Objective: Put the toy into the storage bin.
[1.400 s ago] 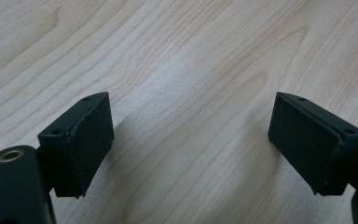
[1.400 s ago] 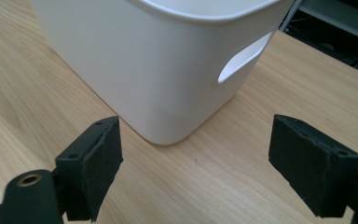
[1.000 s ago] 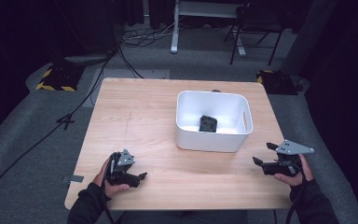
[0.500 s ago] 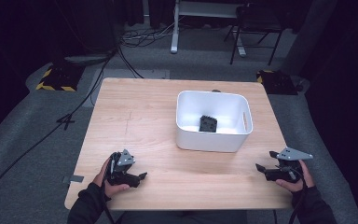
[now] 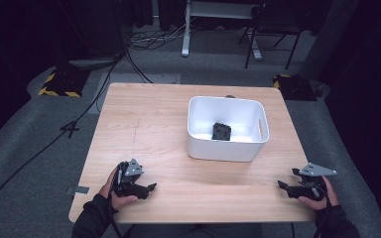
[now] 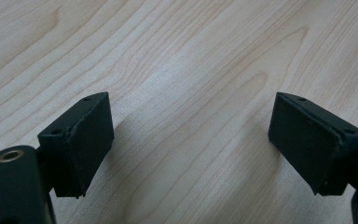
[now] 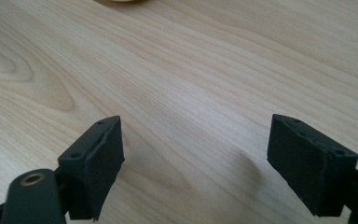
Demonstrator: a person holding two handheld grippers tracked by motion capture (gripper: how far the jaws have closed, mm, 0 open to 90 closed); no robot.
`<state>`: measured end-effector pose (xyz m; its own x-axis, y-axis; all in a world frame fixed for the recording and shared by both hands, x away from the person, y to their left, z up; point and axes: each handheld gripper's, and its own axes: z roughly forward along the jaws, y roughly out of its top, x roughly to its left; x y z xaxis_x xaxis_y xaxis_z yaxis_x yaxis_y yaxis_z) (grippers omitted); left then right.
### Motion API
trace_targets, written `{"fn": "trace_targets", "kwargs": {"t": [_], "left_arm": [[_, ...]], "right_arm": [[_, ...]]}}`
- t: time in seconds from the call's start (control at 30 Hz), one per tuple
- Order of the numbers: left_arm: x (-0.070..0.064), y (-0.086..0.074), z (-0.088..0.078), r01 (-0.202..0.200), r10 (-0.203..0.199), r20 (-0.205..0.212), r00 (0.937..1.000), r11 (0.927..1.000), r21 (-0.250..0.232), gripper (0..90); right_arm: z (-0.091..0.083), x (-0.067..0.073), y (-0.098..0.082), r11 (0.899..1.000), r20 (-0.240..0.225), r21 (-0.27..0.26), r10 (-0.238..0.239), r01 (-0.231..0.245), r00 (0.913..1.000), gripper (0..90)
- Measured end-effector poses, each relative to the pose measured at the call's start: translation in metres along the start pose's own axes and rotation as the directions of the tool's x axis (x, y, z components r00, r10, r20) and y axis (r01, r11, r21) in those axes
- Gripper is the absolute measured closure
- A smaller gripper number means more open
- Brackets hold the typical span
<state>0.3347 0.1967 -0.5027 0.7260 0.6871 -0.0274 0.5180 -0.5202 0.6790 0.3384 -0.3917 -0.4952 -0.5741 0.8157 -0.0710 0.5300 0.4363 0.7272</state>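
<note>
Both my grippers idle low over the bare wooden table

Left gripper at seven o'clock, right gripper at five, jaws apart (nothing between); black part lies inside the white bin, centre-right.

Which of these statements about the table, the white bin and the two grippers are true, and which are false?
1. The white bin stands on the wooden table. True.
2. The bin is empty. False: a small black object lies on its floor.
3. The left gripper holds the black object. False: its jaws are open over bare wood, with nothing between them.
4. The right gripper is near the table's right front corner. True.
5. Both grippers are inside the bin. False: both are at the front edge, apart from the bin.
</note>
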Motion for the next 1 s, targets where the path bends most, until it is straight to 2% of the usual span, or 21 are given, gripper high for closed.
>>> {"fn": "trace_targets", "kwargs": {"t": [0.03,0.37,1.0], "left_arm": [[0.000,0.000,0.000,0.000,0.000,-0.002,1.0000,1.0000,-0.001,14.3],[0.000,0.000,0.000,0.000,0.000,-0.001,1.0000,1.0000,-0.001,14.3],[0.000,0.000,0.000,0.000,0.000,-0.002,1.0000,1.0000,-0.001,14.3]], "right_arm": [[-0.001,-0.001,-0.001,1.000,0.000,0.005,-0.006,0.006,1.0000,18.7],[-0.011,-0.009,-0.022,0.997,-0.011,-0.022,0.079,-0.079,0.9968,17.6],[-0.011,-0.009,-0.022,0.996,0.000,-0.019,0.082,-0.082,0.9966,16.7]]}}
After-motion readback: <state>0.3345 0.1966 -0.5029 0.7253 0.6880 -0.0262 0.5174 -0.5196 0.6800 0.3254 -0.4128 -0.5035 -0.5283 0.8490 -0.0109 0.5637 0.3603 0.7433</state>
